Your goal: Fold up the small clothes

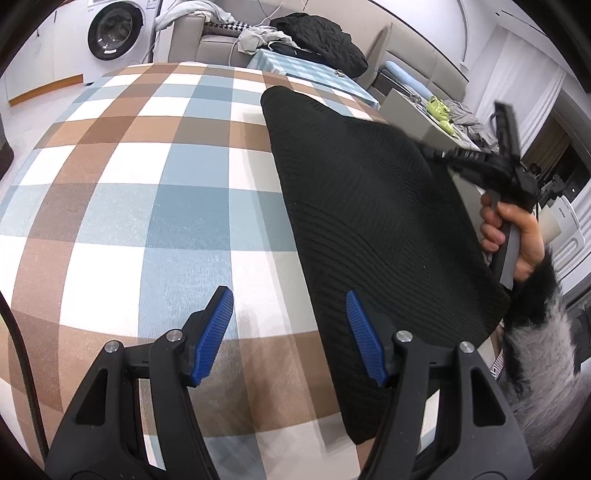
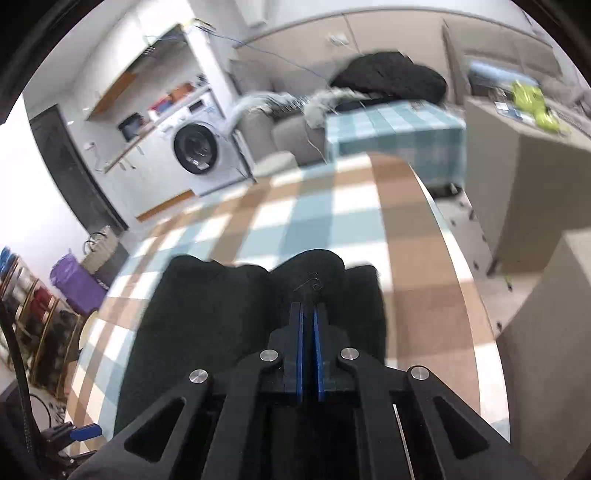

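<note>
A black ribbed knit garment [image 1: 369,206] lies over the right part of the table's brown, blue and white checked cloth [image 1: 147,184]. Its right side is raised toward my right gripper [image 1: 436,151], which a hand in a furry sleeve [image 1: 517,240] holds. In the right wrist view the right gripper [image 2: 307,308] is shut, blue pads nearly together, with a bunched fold of the black garment [image 2: 207,317] pinched at its tips. My left gripper [image 1: 288,295] stands open just above the table. Its right finger [image 1: 364,339] overlaps the garment's left edge, and nothing is between its pads.
The table's rounded right edge [image 2: 461,277] drops to the floor beside grey furniture. Beyond the table stand a washing machine [image 1: 114,33], a sofa with a black heap of clothes [image 1: 317,37] and a low table under a blue checked cloth [image 1: 306,70].
</note>
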`<state>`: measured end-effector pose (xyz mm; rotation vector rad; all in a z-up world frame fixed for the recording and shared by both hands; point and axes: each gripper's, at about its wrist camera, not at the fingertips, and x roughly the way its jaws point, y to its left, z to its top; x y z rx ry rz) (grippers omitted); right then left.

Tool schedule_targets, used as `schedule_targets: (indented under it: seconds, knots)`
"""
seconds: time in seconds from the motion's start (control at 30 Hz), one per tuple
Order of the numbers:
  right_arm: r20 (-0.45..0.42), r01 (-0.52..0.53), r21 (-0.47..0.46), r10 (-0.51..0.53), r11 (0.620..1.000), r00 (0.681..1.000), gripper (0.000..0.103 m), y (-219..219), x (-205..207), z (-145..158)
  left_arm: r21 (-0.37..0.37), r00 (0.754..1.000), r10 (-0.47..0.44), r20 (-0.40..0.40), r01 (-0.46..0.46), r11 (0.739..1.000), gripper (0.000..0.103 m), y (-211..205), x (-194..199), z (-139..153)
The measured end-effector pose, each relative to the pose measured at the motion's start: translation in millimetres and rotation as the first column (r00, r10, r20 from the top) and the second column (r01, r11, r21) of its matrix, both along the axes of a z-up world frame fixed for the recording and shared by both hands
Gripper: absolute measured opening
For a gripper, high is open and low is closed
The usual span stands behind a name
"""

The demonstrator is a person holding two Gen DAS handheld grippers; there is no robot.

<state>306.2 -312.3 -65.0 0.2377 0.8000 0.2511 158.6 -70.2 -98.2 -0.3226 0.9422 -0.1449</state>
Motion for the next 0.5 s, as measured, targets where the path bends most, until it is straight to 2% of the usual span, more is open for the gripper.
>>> schedule_targets:
  seconds: [0.07, 0.1, 0.13, 0.17, 0.2, 0.23, 0.33, 0.43, 0.47, 0.5]
  knots:
    - [-0.074, 0.054, -0.043, -0.057, 0.998, 0.996, 0.007, -6, 6, -12, 0.002, 1.000, -0.002, -0.003, 0.002, 1.000, 0.061, -2, 4, 0]
    - [-0.104, 0.054, -0.035, -0.058, 0.998, 0.993, 0.011, -9, 4, -16, 0.005, 1.000, -0.006, -0.001, 0.006, 1.000, 0.061, -3, 5, 0]
    - [-0.129, 0.031, 0.026, -0.028, 0.999, 0.991, 0.011, -13, -2, -18, 0.005, 1.000, -0.010, -0.001, 0.010, 1.000, 0.061, -5, 6, 0]
    - [-0.138, 0.008, 0.080, 0.003, 0.997, 0.990, 0.016, -17, -8, -19, 0.006, 1.000, -0.013, -0.002, 0.013, 1.000, 0.061, -6, 8, 0]
    - [-0.148, -0.009, 0.145, 0.031, 0.989, 0.989, 0.028, -22, -20, -20, 0.006, 1.000, -0.016, -0.003, 0.016, 1.000, 0.061, -8, 9, 0]
    - [-0.153, -0.015, 0.182, 0.044, 0.983, 0.987, 0.031, -27, -38, -20, 0.005, 1.000, -0.019, -0.002, 0.019, 1.000, 0.061, -9, 10, 0]
    - [-0.137, -0.020, 0.194, 0.048, 0.981, 0.989, 0.032, -35, -85, -21, 0.001, 0.999, -0.036, 0.000, 0.036, 0.999, 0.061, -15, 15, -1]
    - [-0.173, 0.027, 0.199, 0.008, 0.980, 0.985, 0.032, -42, -134, -33, 0.001, 0.998, -0.057, -0.010, 0.057, 0.998, 0.061, -21, 21, -4]
    - [-0.176, 0.033, 0.205, 0.004, 0.978, 0.984, 0.031, -40, -144, -38, -0.004, 0.998, -0.065, -0.016, 0.065, 0.998, 0.061, -23, 24, -6]
    - [-0.172, 0.038, 0.206, -0.002, 0.978, 0.985, 0.024, -41, -157, -40, -0.008, 0.997, -0.071, -0.022, 0.071, 0.997, 0.061, -25, 26, -8]
